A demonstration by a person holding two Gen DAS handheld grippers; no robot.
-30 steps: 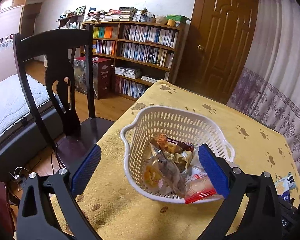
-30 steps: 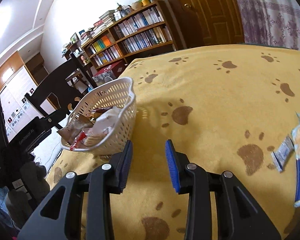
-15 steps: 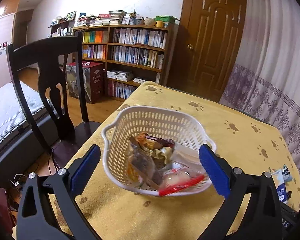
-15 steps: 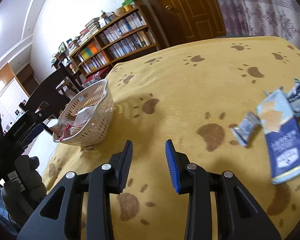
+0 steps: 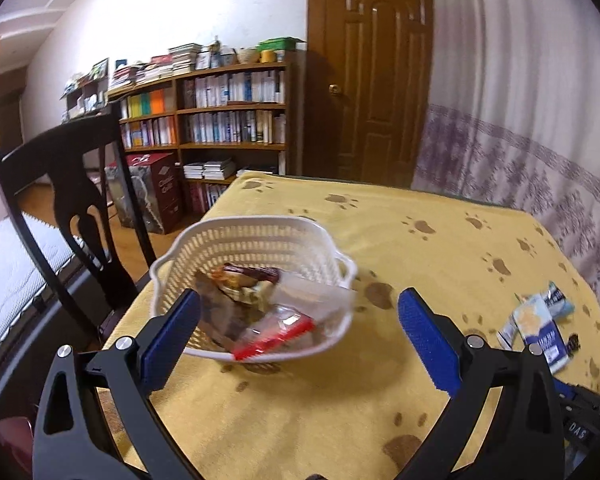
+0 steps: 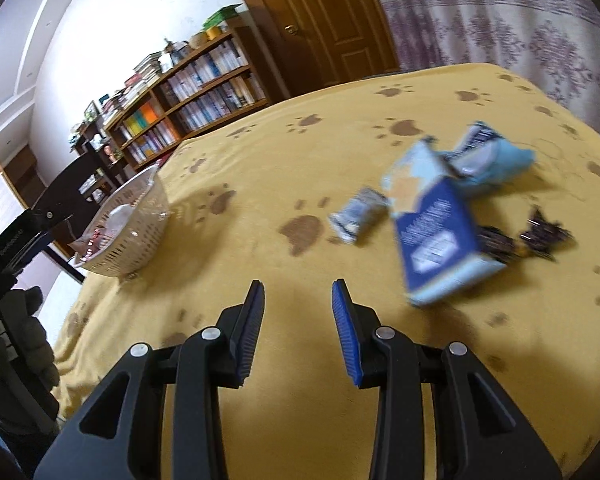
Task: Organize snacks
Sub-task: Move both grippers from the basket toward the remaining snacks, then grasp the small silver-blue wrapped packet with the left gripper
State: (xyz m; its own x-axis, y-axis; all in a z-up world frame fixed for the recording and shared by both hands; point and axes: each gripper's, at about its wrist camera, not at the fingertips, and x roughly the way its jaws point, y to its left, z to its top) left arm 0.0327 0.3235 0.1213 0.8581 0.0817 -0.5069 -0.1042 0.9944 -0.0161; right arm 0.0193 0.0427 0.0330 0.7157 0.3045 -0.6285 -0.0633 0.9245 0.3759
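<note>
Right wrist view: loose snacks (image 6: 440, 236) lie near the table's (image 6: 260, 152) right edge, just ahead of the right gripper (image 6: 298, 322), its fingers apart and empty. Left gripper (image 5: 300, 336) gapes wide before the basket (image 5: 256, 240) at the left edge. Crinkly foil and film packets, probably light and slippery; pinch a flat sealed end.

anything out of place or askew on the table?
Yes. Several snack packets lie loose in an overlapping heap on the yellow cloth, well apart from the white basket. In the basket, a red-edged packet pokes over the near rim.
</note>
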